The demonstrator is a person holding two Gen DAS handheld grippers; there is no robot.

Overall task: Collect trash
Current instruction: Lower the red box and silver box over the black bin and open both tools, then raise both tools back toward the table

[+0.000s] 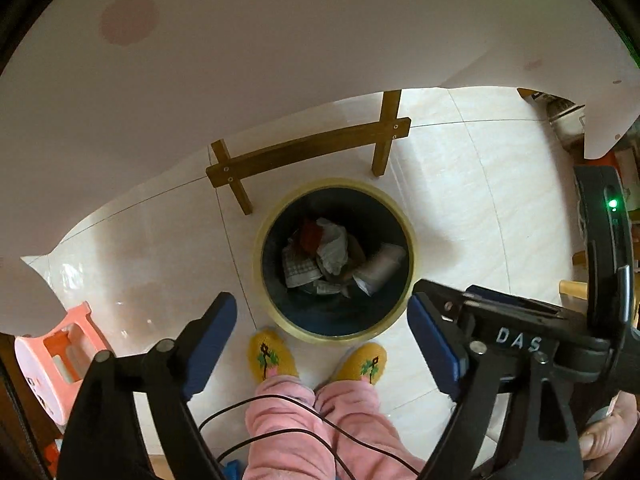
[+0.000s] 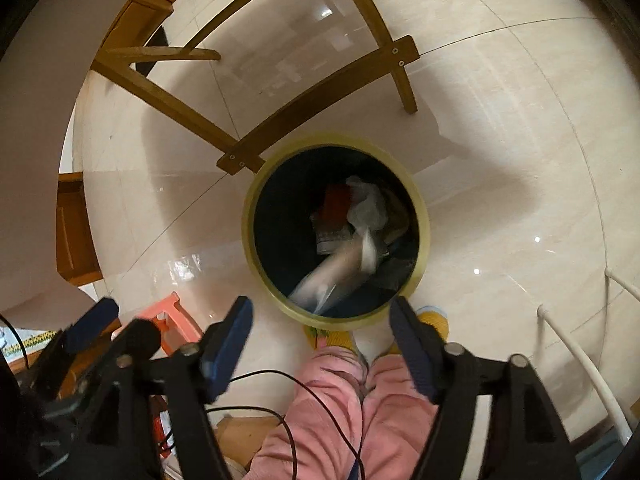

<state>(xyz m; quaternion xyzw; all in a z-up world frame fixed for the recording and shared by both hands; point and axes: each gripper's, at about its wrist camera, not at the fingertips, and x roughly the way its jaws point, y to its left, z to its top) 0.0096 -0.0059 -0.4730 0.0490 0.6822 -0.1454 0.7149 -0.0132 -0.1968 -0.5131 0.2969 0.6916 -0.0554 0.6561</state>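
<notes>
Above the round bin point(image 1: 402, 312) of trash point(image 1: 332, 256), left tool point(image 1: 322, 338) released, right tool point(image 2: 322, 346) released, both empty

Yellow-rimmed bin point(image 1: 280, 312) (dark inside), pink trousers point(image 1: 304, 420), yellow slippers point(image 1: 272, 354) with flower pattern, coral stool point(image 1: 60, 356), cream floor point(image 1: 480, 208).

Bright, soft daylight; glare spots on glossy floor point(image 2: 500, 128); heavy fisheye bending at edges; motion blur inside dark bin point(image 2: 336, 312).
</notes>
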